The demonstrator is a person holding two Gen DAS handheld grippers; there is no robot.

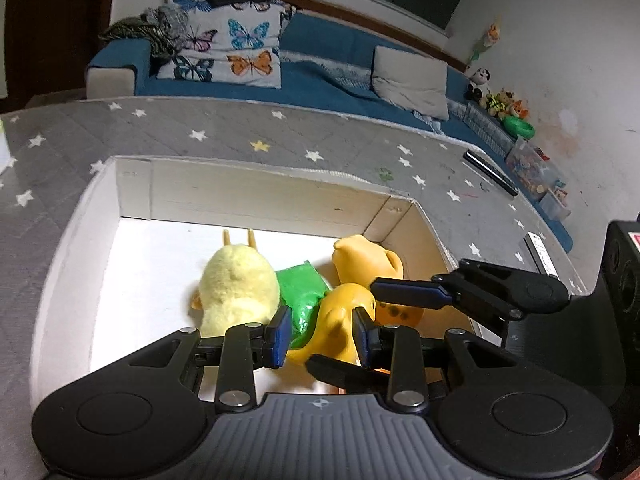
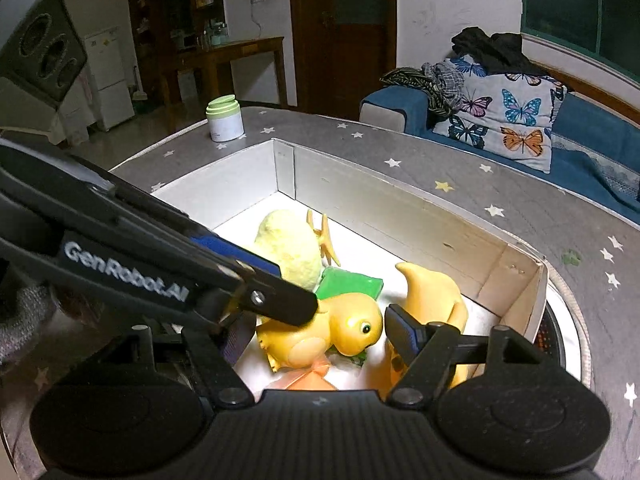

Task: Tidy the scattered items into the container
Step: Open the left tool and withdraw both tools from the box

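Note:
A white cardboard box (image 1: 256,196) (image 2: 400,196) sits on the star-patterned table. Inside lie a pale yellow plush chick (image 1: 236,288) (image 2: 288,244), a green packet (image 1: 302,288) (image 2: 352,284), an orange rubber duck (image 1: 340,328) (image 2: 320,336) and a second orange rubber toy (image 1: 364,256) (image 2: 432,288). My left gripper (image 1: 322,334) is over the box, its open jaws on either side of the duck, not clamped. My right gripper (image 2: 320,332) is open around the duck too; it also reaches in from the right in the left wrist view (image 1: 440,292).
A white jar with a green lid (image 2: 224,118) stands on the table's far left corner. A black remote (image 1: 490,172) and a white card (image 1: 540,256) lie on the table right of the box. A blue sofa (image 1: 320,76) with cushions runs behind.

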